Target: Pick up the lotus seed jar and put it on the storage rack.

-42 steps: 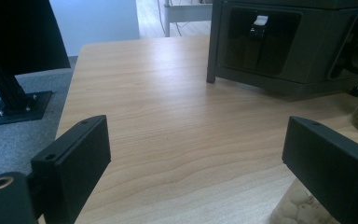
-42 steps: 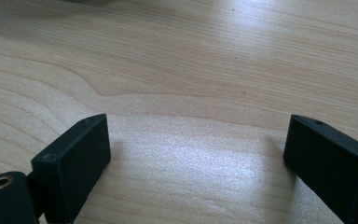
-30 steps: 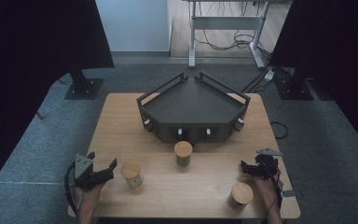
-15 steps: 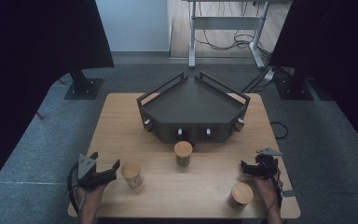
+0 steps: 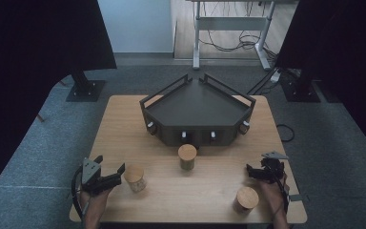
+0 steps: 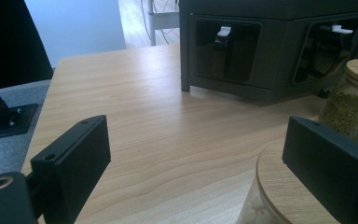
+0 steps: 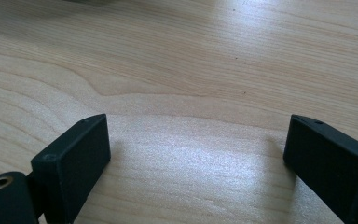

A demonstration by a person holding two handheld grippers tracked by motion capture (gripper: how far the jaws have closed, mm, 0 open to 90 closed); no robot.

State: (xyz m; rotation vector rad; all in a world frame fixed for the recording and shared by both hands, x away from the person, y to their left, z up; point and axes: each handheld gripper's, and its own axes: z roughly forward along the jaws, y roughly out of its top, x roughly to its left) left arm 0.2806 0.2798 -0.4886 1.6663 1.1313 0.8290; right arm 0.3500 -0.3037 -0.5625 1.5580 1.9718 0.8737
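The left gripper (image 5: 112,176) sits at the lower left of the high view, its jaws spread wide and pointing toward a jar with a wooden lid (image 5: 135,178) just to its right. In the left gripper view the two black jaws stand well apart, nothing between them but bare wood — the jar (image 6: 279,186) shows at the lower right corner, its round lid passing behind the right-hand jaw, near it but not enclosed by the pair. Whether the jaw touches the lid cannot be told.

The right gripper (image 5: 255,172) is at the lower right of the high view, held by a hand (image 5: 270,191) coming up from the bottom edge. Its own view shows the jaws wide apart over plain tabletop (image 7: 191,93), gripping nothing. A second lidded jar (image 5: 246,199) stands just below and to the left of that gripper in the high view, close to the table's near edge.

A third jar (image 5: 187,156) stands near the middle of the table — it holds greenish grains, seen at the right edge of the left gripper view (image 6: 352,109). Right behind it sits a dark, angular rack (image 5: 198,112) with openings along its front face, taking up the upper middle of the wooden table (image 5: 119,133).
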